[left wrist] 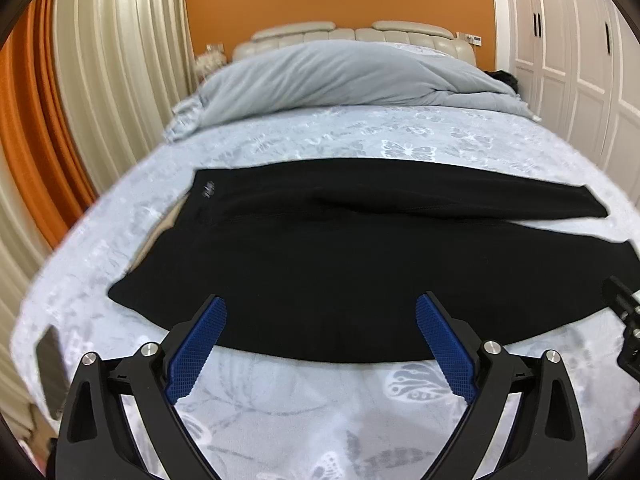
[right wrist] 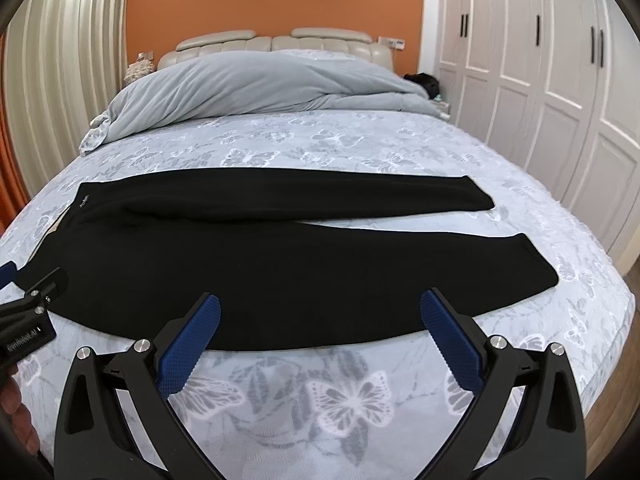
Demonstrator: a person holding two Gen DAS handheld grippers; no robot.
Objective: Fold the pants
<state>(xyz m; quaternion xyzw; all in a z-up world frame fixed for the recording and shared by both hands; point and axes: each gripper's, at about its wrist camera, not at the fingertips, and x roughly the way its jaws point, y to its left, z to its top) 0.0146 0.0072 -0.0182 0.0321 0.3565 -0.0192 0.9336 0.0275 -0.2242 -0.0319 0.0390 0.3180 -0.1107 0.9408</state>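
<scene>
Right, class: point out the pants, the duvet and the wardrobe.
pants [right wrist: 280, 264]: right wrist view, middle of near leg.
duvet [right wrist: 256, 84]: right wrist view, its top fold.
wardrobe [right wrist: 520, 72]: right wrist view, a door panel.

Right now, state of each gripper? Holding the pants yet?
Left gripper: open, holding nothing, over the near edge of the pants.
Right gripper: open, holding nothing, also at the pants' near edge.
</scene>
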